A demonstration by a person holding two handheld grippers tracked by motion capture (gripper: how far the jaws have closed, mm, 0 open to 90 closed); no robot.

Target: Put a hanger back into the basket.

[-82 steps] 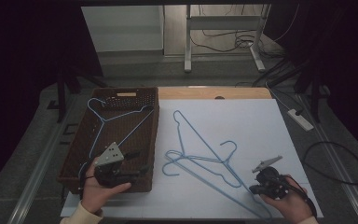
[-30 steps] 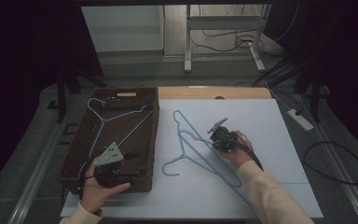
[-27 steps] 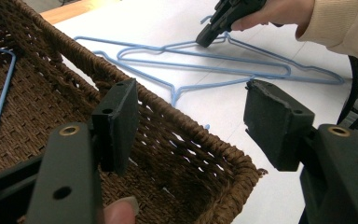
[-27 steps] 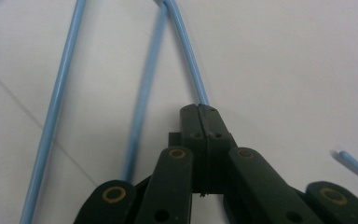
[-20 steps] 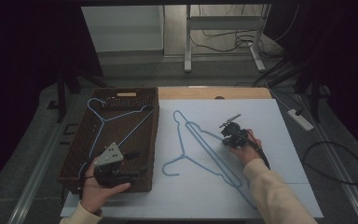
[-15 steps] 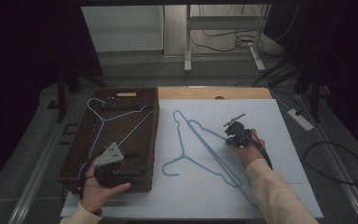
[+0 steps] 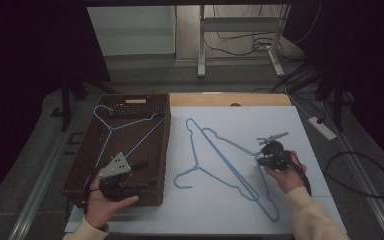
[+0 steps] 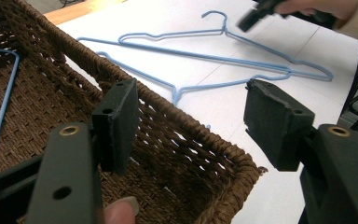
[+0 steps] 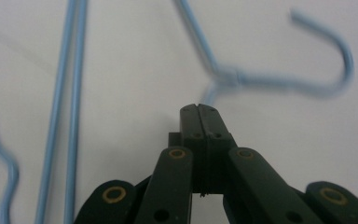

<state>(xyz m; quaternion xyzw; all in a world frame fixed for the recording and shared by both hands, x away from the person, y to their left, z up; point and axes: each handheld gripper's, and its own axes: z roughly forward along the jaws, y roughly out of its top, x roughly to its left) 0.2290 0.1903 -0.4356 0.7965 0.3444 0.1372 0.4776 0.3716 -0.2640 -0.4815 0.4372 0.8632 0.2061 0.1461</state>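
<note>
We see two thin blue wire hangers [image 7: 220,160] lying flat on the white worktop [image 7: 305,130], in the middle of the frame, one crossing over the other. A third hanger [image 7: 125,127] already lies in the brown wicker basket [image 7: 160,150] at the left. Our right gripper [image 7: 267,150] is at the right edge of the hangers, with its fingers pressed together and nothing between them. Our left gripper [image 7: 142,177] rests at the near corner of the basket, and its fingers [image 8: 116,123] stand wide apart and hold nothing.

We judge that the hangers are light, stiff and a little springy, and the smooth coated wire may slip or turn in a grip. Because they lie flat and overlap, we should take the upper one near the twisted neck under the hook [image 9: 326,70], where the wire is thickest.
</note>
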